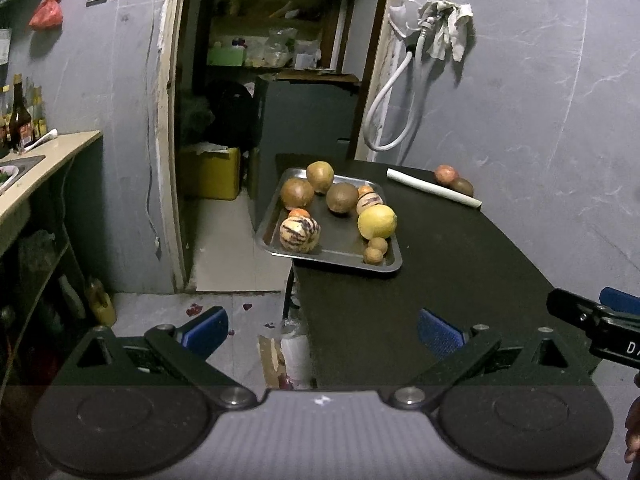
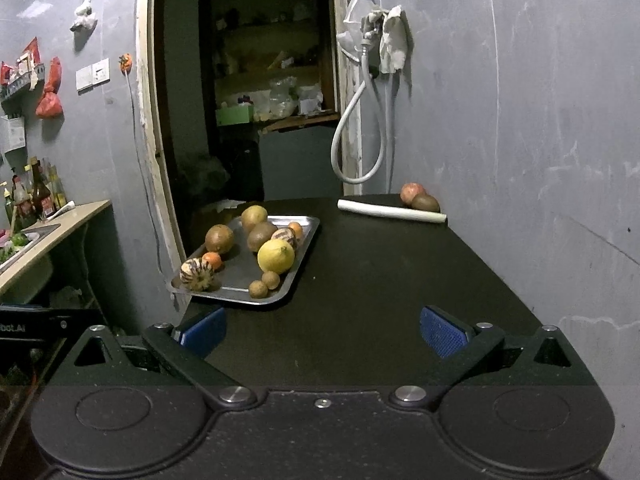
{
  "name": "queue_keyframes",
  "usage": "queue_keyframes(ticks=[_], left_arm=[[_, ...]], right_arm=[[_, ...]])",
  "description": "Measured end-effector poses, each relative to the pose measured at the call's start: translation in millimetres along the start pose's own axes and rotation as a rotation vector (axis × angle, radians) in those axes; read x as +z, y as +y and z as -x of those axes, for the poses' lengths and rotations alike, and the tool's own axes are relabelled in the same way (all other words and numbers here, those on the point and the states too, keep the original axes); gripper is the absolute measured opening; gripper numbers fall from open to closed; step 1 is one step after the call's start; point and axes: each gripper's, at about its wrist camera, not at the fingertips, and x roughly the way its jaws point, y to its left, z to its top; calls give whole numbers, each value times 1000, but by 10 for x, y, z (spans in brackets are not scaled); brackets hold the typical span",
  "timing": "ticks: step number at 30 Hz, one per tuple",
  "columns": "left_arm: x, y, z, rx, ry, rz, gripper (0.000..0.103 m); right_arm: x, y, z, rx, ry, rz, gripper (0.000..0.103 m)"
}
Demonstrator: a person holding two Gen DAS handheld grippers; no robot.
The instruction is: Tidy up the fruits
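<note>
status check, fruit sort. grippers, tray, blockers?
Left gripper and right gripper open, empty, short of the tray. Two fruits loose at the far table edge behind a white roll. Path clear.

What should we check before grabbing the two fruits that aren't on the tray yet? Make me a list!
1. Left gripper open and empty: ok.
2. Right gripper open and empty: ok.
3. Red fruit and brown fruit in view at the table's far corner: ok.
4. Nothing blocking them: not ok, the white roll lies in front.
5. Free space in the tray: ok, bare metal in the middle.
6. Tray steady: not ok, its corner overhangs the table edge.
</note>
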Motion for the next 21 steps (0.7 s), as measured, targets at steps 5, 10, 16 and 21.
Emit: queue_keyframes(ticks=[5,10,16,21], left_arm=[[-29,3,-50,7,18,-8,102],[-87,38,-68,10,40,-5,102],[-135,46,-79,11,60,-2,102],[-149,52,-68,11,66,-1,102]], right_arm=[[-41,-2,-36,0,23,-1,102],[-84,6,-77,-2,51,-2,102],[-126,9,-120,-4,81,-8,102],[-148,4,-141,-1,94,-11,102]])
